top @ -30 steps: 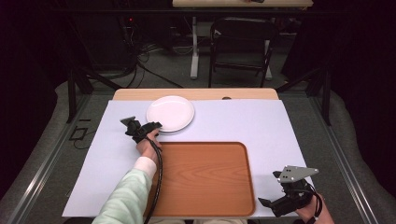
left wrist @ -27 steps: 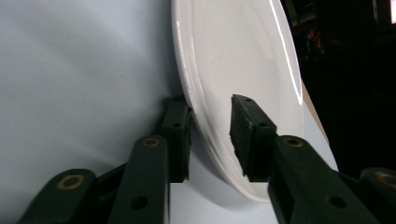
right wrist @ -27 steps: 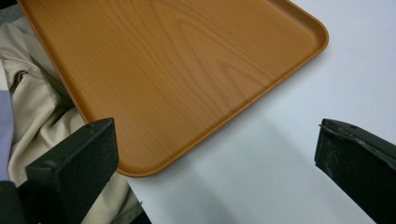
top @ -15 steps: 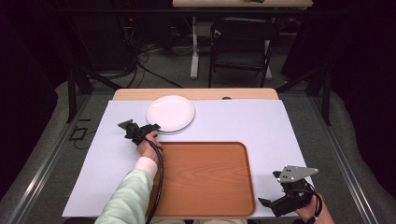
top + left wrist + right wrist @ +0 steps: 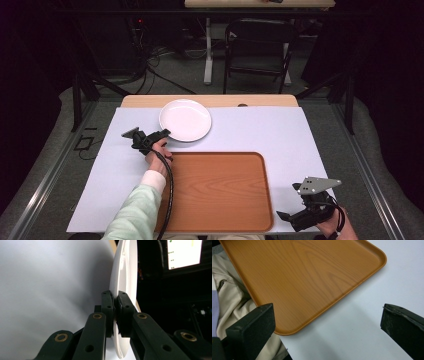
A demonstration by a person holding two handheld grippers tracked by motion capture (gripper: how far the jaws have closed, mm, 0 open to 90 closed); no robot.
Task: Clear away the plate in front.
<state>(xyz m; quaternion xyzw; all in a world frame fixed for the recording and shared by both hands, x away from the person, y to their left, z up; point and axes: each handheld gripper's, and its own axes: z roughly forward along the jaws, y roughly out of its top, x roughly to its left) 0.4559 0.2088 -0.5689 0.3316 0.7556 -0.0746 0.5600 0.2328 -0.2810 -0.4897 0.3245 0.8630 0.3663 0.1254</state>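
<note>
White tabletop: bare wooden tray (image 5: 220, 192), left tongs (image 5: 115, 305) clamping bare plate (image 5: 185, 120).

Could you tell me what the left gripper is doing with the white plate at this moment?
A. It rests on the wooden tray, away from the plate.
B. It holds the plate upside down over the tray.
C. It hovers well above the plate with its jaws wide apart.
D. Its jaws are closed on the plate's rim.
D: in the left gripper view the left gripper has both pads pressed against the thin rim of the white plate, which sits beyond the wooden tray.
</note>
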